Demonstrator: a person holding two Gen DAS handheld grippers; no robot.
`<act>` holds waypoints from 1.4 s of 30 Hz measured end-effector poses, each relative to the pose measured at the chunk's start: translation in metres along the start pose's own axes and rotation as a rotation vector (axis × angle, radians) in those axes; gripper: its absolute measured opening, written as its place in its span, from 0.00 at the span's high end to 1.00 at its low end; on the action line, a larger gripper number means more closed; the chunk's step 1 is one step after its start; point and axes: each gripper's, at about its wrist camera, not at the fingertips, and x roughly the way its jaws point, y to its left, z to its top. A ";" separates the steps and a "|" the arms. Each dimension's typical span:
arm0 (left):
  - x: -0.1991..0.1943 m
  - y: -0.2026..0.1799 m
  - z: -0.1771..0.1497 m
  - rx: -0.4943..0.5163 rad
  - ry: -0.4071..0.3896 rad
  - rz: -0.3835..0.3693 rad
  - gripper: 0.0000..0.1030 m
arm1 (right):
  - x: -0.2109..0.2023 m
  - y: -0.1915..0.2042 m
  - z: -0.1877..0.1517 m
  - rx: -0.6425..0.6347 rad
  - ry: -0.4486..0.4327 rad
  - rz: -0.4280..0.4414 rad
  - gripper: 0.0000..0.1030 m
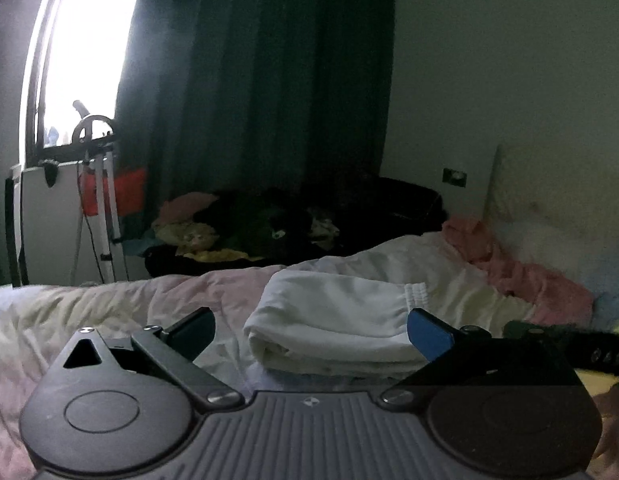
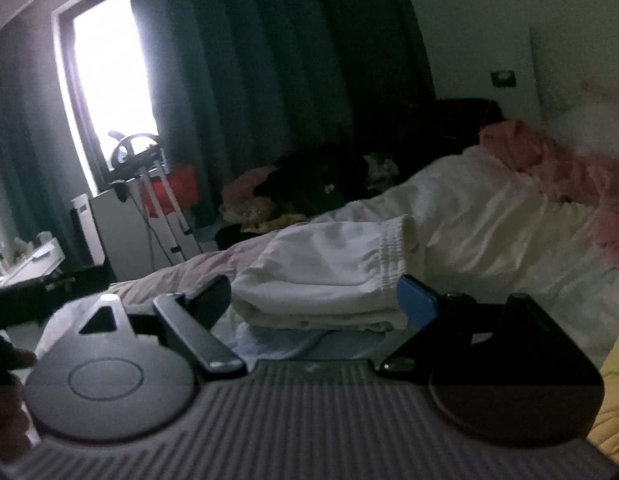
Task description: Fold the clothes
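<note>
in the left wrist view the left gripper (image 1: pixel 311 330) stands with its fingers spread wide and nothing between them, just short of a white garment (image 1: pixel 329 320) that lies on the bed (image 1: pixel 89 304) in a compact folded stack, its elastic band (image 1: pixel 416 294) at the far right side. the blue pad (image 1: pixel 429 334) sits right against the stack's right end, perhaps touching it; a nudge from there could push the top layers off the lower ones and spoil the fold. the quilt under it is soft and rumpled, so any press down could tilt the stack. a dark strap (image 1: pixel 581 346) lies near the right edge and could snag a finger. in the right wrist view the right gripper (image 2: pixel 315 300) is likewise spread and empty, with the same white garment (image 2: pixel 321 276) lying between and just beyond its fingers, the folded layers showing at the near edge. if the fingers closed there, they might catch only the top layer and peel the stack open. a loose pink garment (image 2: pixel 557 168) lies well apart at the far right, and a dim heap of clothes (image 2: pixel 301 188) sits beyond the bed; in such poor light edges are hard to judge, and a grab could take bedding along.
</note>
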 end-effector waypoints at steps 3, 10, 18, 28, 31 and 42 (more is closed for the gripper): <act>-0.009 0.001 -0.010 0.016 -0.016 0.023 0.00 | -0.001 0.008 -0.016 -0.005 -0.015 0.004 0.12; -0.021 0.009 -0.037 0.033 -0.033 0.062 0.00 | 0.006 0.022 -0.052 -0.083 -0.034 -0.029 0.12; -0.018 0.024 -0.058 0.015 0.010 0.080 0.00 | 0.011 0.031 -0.061 -0.139 -0.069 -0.105 0.12; -0.017 0.020 -0.062 0.018 0.018 0.061 0.00 | 0.015 0.029 -0.064 -0.141 -0.044 -0.130 0.12; -0.016 0.017 -0.063 0.020 0.019 0.057 0.00 | 0.013 0.029 -0.065 -0.139 -0.041 -0.124 0.12; -0.017 0.017 -0.064 0.025 0.014 0.071 0.00 | 0.016 0.029 -0.065 -0.142 -0.028 -0.125 0.12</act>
